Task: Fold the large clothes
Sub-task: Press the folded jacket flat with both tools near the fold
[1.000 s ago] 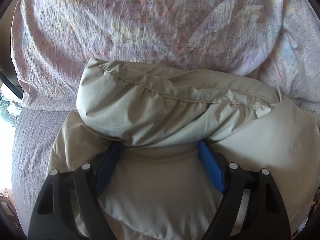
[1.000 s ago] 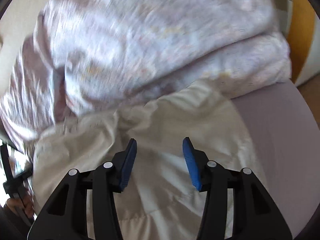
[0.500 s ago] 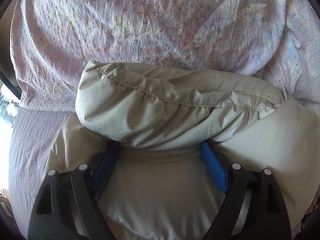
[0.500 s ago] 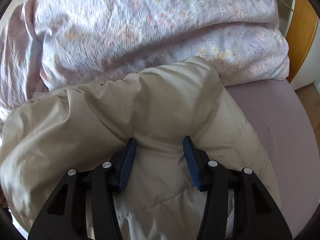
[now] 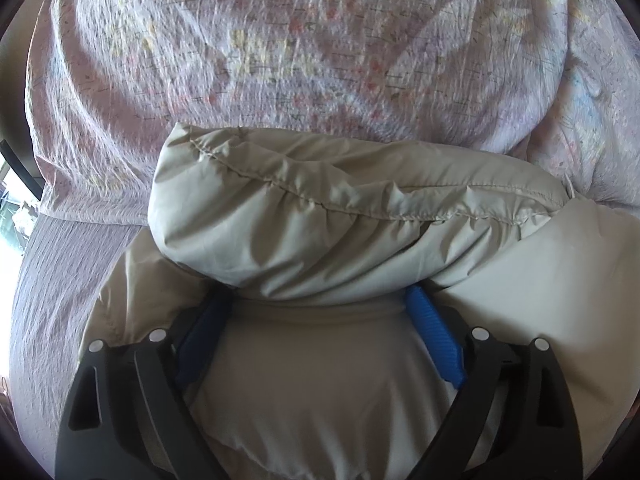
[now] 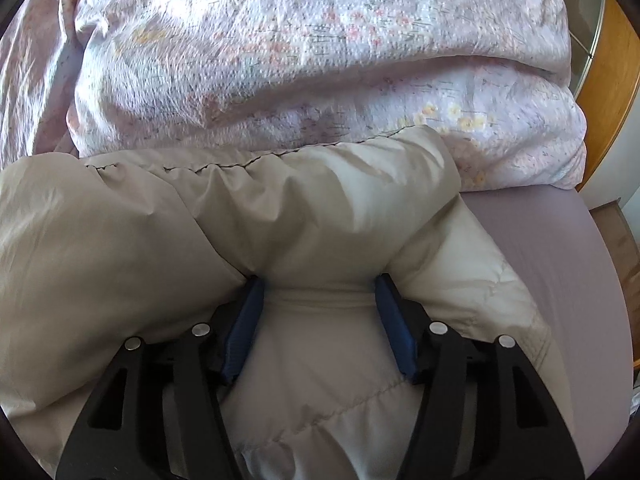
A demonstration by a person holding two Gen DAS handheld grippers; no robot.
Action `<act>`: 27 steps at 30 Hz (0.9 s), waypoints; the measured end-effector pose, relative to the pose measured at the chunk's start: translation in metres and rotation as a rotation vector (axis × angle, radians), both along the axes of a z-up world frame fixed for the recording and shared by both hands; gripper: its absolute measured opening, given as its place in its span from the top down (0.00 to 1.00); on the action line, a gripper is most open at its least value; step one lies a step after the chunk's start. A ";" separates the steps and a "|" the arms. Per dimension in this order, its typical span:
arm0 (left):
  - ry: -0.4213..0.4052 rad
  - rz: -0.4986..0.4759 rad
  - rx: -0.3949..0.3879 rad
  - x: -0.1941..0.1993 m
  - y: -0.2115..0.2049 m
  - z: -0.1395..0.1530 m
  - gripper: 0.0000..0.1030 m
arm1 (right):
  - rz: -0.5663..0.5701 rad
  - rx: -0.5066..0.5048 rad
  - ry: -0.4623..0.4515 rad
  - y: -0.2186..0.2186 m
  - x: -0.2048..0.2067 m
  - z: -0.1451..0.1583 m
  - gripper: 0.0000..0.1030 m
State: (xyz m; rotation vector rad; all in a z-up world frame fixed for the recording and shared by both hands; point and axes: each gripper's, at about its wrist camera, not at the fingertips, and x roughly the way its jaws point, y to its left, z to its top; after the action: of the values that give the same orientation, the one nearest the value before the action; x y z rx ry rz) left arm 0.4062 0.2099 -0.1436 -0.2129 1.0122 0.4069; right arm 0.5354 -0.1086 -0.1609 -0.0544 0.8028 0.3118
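Note:
A beige padded jacket (image 5: 320, 220) lies bunched on the bed, a thick stitched fold rolled over in front of both cameras; it also fills the right wrist view (image 6: 304, 216). My left gripper (image 5: 320, 300) stands wide apart, its blue pads pushed under the fold with jacket fabric between them. My right gripper (image 6: 318, 292) is likewise apart, its blue pads on either side of a bulge of the same jacket. The fingertips of both are hidden under the fold.
A floral quilt (image 5: 300, 48) is heaped right behind the jacket and shows in the right wrist view (image 6: 320, 60). The lilac bed sheet (image 5: 52, 280) lies left, and right in the right wrist view (image 6: 560, 260). A wooden frame (image 6: 612, 72) stands at far right.
The right gripper has moved from above the flat jacket down into its fold, which now bulges between its pads. The left gripper has stayed almost still under the fold.

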 end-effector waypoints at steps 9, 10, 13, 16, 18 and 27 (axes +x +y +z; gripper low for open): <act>-0.049 -0.001 0.009 -0.001 0.004 -0.002 0.10 | 0.001 -0.002 -0.036 0.010 0.007 -0.012 0.40; -0.057 -0.002 0.010 -0.001 0.005 -0.003 0.09 | -0.001 -0.002 -0.042 0.009 -0.001 -0.014 0.40; -0.067 -0.001 0.011 -0.005 0.005 -0.006 0.09 | -0.005 -0.007 -0.052 0.008 -0.007 -0.014 0.39; -0.075 -0.001 0.014 -0.006 0.006 -0.008 0.08 | -0.005 -0.010 -0.061 0.012 -0.009 -0.015 0.39; -0.080 -0.001 0.016 -0.006 0.005 -0.010 0.08 | -0.007 -0.011 -0.067 0.013 -0.011 -0.016 0.39; -0.093 -0.004 0.025 -0.004 0.005 -0.015 0.06 | -0.014 -0.016 -0.080 0.017 -0.012 -0.017 0.38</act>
State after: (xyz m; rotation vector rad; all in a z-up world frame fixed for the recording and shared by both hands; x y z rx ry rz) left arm 0.4022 0.2151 -0.1587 -0.2058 0.9155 0.4023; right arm 0.5230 -0.0917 -0.1783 -0.0755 0.7258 0.2885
